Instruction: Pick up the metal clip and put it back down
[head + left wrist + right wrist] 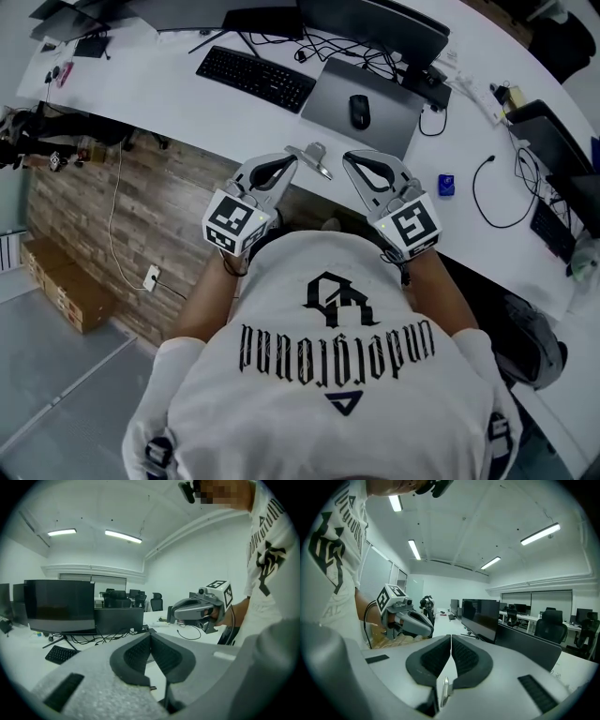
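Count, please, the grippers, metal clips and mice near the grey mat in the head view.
Grippers: 2, the left gripper and the right gripper
Clips: 1, the clip
Mice: 1, the mouse
Total: 4

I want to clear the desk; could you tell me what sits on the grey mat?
A black mouse sits on the grey mat. A dark monitor covers its far edge, so that strip cannot be seen.
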Demonstrator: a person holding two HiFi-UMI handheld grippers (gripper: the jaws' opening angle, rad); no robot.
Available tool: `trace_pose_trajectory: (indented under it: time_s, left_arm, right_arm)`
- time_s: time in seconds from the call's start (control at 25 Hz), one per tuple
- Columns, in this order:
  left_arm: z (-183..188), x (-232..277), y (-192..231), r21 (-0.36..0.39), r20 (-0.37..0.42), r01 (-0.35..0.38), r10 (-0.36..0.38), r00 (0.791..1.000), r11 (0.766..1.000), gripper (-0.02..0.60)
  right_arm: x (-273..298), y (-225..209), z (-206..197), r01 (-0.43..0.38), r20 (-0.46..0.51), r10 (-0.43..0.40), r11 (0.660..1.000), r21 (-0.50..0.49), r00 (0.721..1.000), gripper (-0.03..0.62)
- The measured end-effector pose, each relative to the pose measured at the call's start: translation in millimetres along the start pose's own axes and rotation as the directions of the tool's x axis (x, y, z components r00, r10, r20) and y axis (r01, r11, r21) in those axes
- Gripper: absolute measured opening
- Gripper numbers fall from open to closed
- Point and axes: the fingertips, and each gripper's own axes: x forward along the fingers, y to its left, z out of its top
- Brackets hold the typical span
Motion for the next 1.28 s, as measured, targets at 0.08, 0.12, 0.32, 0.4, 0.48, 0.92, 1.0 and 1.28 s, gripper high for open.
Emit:
trace_pose_trajectory:
  time_s: [0.08,0.12,0.32,0.4,0.48,0.92,1.0,1.28]
  left_arm:
    - [-4,-7,0,-0.007,0.004,0.007,-0.007,1.000,1.000,0.012]
    - [-6,-11,0,-0.008,0.005,0.014,-0.014,1.000,1.000,0.012]
    - [-11,-36,1,0.006,0.003,0.054,-0.054,0.999,0.998,0.012]
    - [-13,-52,6,0.009,0.004,0.058,-0.058,0.998,0.998,0.012]
    - [-16,-71,10,0.007,0.008,0.059,-0.059,0.998,0.998,0.012]
    - [-24,-172,39,-0.002,0.066,0.125,-0.124,0.990,0.992,0.012]
    - [-27,-188,43,0.010,0.070,0.143,-0.143,0.987,0.990,0.012]
    - [-34,-221,50,0.019,0.084,0.190,-0.191,0.978,0.982,0.012]
  right_arm:
    - [0,8,0,0.015,-0.001,-0.015,1.000,0.007,1.000,0.018]
    - [0,11,0,0.025,-0.002,-0.025,1.000,0.012,1.000,0.018]
    - [1,30,5,0.073,-0.004,-0.073,0.997,0.030,0.997,0.018]
    - [3,41,6,0.090,-0.007,-0.090,0.996,0.025,0.996,0.018]
    - [6,52,8,0.110,-0.009,-0.110,0.994,0.025,0.994,0.018]
    - [36,123,37,0.208,-0.014,-0.208,0.977,0.034,0.978,0.018]
    - [40,137,40,0.224,-0.021,-0.224,0.974,0.042,0.974,0.018]
    - [40,172,52,0.281,-0.039,-0.280,0.958,0.051,0.959,0.017]
